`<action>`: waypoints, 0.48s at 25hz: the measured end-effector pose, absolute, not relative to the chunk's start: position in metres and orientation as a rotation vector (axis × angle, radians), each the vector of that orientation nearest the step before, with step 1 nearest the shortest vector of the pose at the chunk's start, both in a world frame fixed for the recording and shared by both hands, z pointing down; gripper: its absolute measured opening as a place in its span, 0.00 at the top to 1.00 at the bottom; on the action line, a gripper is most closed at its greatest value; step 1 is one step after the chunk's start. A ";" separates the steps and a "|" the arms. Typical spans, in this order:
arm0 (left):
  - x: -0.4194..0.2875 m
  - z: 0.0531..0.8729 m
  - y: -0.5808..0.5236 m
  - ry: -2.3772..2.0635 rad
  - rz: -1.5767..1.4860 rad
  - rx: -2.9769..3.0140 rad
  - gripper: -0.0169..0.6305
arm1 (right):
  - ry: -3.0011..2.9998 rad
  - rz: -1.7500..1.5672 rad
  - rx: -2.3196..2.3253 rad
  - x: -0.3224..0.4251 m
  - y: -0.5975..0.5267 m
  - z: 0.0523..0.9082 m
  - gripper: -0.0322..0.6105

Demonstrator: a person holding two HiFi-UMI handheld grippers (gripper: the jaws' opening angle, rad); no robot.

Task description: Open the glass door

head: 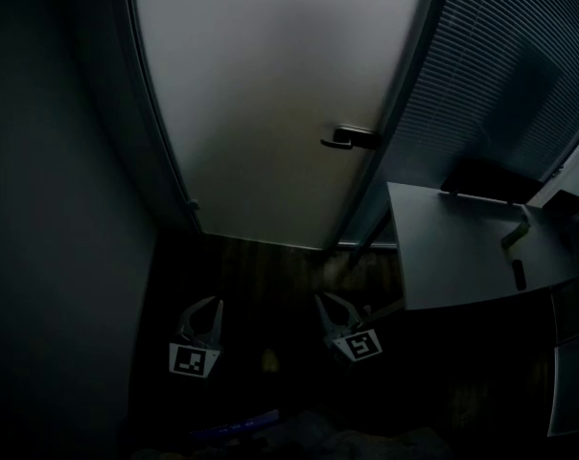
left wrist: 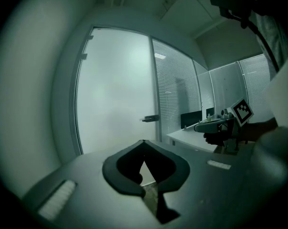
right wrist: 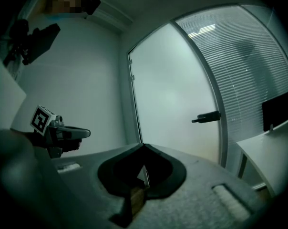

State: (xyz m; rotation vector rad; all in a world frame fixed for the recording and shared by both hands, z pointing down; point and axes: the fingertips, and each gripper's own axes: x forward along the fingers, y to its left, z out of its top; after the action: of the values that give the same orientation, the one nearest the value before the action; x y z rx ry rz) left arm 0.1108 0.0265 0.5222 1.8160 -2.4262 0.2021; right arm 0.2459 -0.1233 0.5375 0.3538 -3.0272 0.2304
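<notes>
The frosted glass door [head: 270, 94] stands closed ahead, with a dark lever handle [head: 352, 139] on its right edge. The door [left wrist: 115, 89] and handle [left wrist: 150, 118] show in the left gripper view, and the handle [right wrist: 206, 117] also in the right gripper view. My left gripper [head: 205, 307] and right gripper [head: 326, 305] hang low over the dark floor, side by side, well short of the door. Both are shut with their tips touching and nothing between them. Each gripper view shows the other: the right gripper [left wrist: 220, 125] and the left gripper [right wrist: 70, 133].
A glass wall with blinds [head: 500, 84] runs to the right of the door. A white desk [head: 462, 247] with a dark monitor [head: 491, 178] and small items stands against it. A plain wall [head: 50, 209] closes the left side. The door frame [head: 160, 142] borders the door's left.
</notes>
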 end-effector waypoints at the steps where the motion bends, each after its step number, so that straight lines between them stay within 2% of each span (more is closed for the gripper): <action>1: 0.104 0.521 0.021 -2.426 0.203 1.821 0.97 | -3.028 0.227 0.352 0.238 -0.128 0.536 0.95; 12: 0.049 0.516 -0.037 -2.416 0.184 1.830 0.97 | -3.033 0.223 0.336 0.180 -0.179 0.532 0.95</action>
State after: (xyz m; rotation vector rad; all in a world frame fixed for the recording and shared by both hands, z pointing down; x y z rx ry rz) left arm 0.0492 -0.0370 0.5162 1.8299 -2.4159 0.1841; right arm 0.1802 -0.1790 0.5325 0.3357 -3.0330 0.2232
